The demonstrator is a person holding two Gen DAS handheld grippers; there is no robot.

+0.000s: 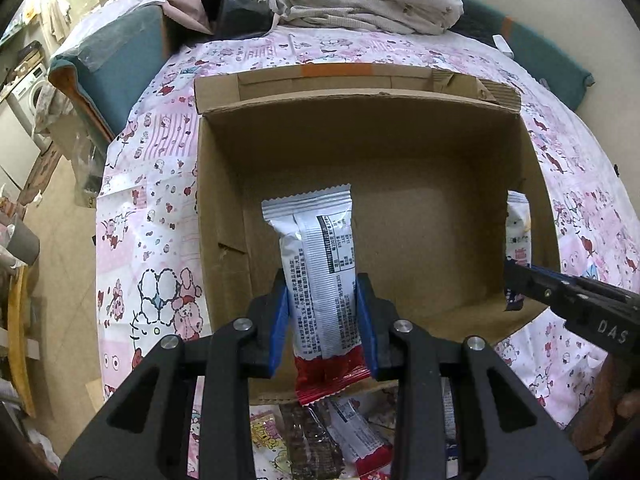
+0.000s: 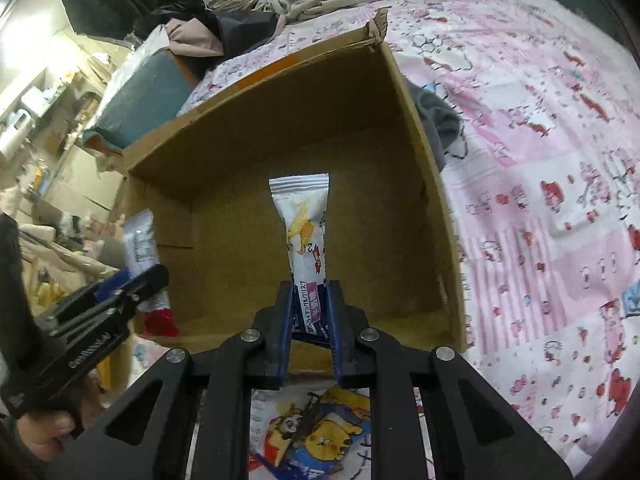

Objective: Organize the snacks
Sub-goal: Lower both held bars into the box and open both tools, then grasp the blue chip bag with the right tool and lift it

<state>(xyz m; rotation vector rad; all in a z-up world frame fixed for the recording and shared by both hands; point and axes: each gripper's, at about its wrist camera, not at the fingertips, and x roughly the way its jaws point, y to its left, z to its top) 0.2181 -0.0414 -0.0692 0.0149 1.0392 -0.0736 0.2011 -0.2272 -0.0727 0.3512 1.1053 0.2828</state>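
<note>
Pink cartoon-print bedding [image 1: 152, 208] covers the bed we work on, with an open box [image 1: 224, 184] set on it, its floor bare, and loose snacks [image 1: 320, 444] piled just in front of its near wall.

We carry one snack in each gripper, both aimed down into the box, most likely so each can be let go inside without catching the rim. Our left gripper [image 1: 324, 316] is clamped on a silver bar [image 1: 316, 256]: the blue pads press its long edges low down, near the red end, so most of the wrapper stands out ahead of the fingers over the left half of the box floor. Our right gripper [image 2: 311, 312] is squeezed tight on a white pouch [image 2: 305, 224], pinched at its lower, purple-printed end, with the sealed top pointing toward the far wall.

Holding each by its tail probably lets the free end land first. Both snacks hang above the box floor, well apart, neither touching cardboard as far as we can tell.
</note>
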